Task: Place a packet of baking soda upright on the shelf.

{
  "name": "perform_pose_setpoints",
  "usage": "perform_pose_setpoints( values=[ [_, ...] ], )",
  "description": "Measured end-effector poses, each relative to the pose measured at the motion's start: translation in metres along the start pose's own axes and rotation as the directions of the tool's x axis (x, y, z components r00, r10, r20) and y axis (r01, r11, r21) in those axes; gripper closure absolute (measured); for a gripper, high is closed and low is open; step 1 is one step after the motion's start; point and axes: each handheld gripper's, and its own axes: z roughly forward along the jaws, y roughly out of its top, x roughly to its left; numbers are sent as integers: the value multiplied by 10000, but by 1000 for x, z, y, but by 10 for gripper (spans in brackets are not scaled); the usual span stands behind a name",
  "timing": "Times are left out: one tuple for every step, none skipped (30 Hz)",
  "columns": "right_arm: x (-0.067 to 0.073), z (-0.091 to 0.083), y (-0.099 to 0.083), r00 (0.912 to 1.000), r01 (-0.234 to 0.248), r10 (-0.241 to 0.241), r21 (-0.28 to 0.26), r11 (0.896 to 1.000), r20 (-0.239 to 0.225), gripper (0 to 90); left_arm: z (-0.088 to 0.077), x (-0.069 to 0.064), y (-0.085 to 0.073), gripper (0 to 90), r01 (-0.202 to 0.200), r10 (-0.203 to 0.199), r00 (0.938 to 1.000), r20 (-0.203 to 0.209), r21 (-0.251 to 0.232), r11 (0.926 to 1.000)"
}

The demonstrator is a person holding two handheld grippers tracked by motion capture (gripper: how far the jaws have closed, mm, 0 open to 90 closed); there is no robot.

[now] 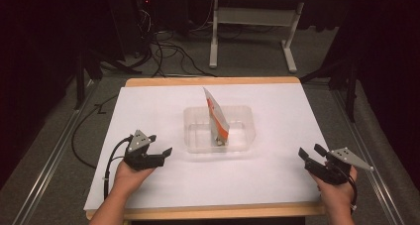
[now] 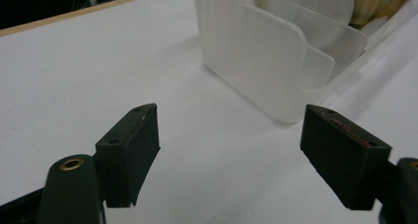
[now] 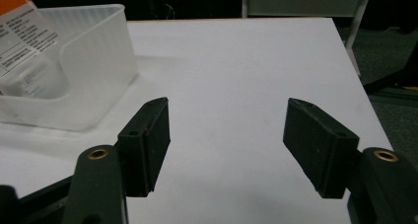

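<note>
**Packet stands in the tub, both grippers empty at the near edge**

A clear plastic tub (image 1: 219, 128) sits near the middle of the white table (image 1: 277, 175). Inside it an orange-and-white packet (image 1: 217, 118) stands on end, tilted, its top rising above the rim and its foot resting toward the tub's near right part.

The left gripper (image 1: 159, 153) is held low at the near left of the table, pointing toward the tub and close to its near left corner without touching it. Its jaws stand wide apart with nothing between them; in the left gripper view the tub's rounded corner (image 2: 268, 61) lies just beyond them.

The right gripper (image 1: 311, 152) is at the near right edge, well apart from the tub. Its jaws are also apart and hold nothing; bare table shows between them, with the tub (image 3: 93, 71) and packet (image 3: 22, 41) off to one side.
</note>
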Motion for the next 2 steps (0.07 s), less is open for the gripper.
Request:
perform_pose_setpoints(
  values=[
    [1, 0, 0, 10000, 32, -32, 35, 10000, -12, 338, -1, 0, 0, 233, 5, -5, 10000, 6, -39, 10000],
    [4, 0, 1, 9999, 111, -111, 66, 9999, -7, 331, -1, 0, 0, 233, 6, -6, 10000, 28, -67, 10000]
  ],
)
